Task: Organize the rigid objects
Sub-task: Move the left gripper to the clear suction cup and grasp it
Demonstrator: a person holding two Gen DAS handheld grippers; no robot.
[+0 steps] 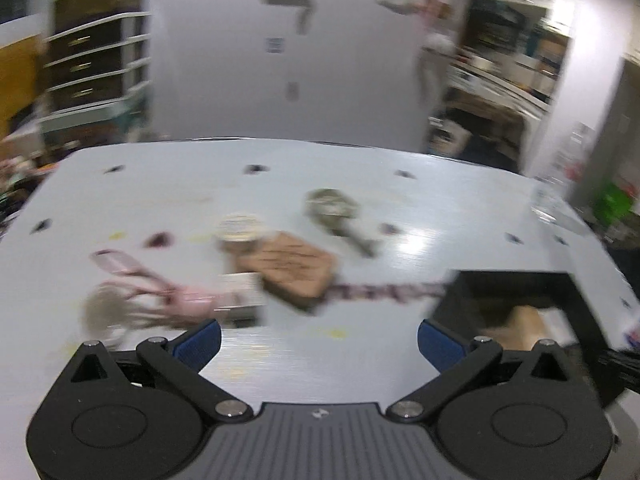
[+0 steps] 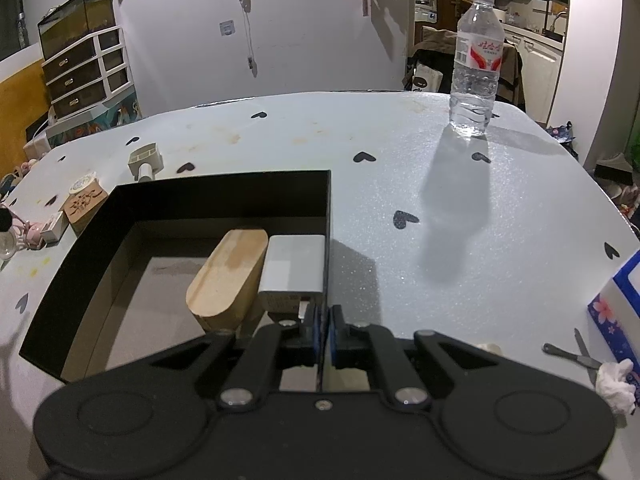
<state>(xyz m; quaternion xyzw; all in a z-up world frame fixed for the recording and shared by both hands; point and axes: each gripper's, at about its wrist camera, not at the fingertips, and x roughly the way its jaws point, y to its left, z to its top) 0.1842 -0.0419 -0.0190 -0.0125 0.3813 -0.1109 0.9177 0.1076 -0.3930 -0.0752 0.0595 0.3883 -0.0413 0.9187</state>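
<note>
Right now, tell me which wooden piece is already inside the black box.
The plain rounded wooden block, lying in the black box beside the grey block. The carved wooden block sits outside, left of the box.

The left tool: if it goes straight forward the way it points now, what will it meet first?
Probably the brown wooden block, which lies nearly centred ahead of the open left tool, with bare table before it. The picture is blurred, so depth is uncertain.

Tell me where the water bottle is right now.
In the right wrist view, the water bottle stands upright near the table's far right corner, well beyond the black box.
</note>
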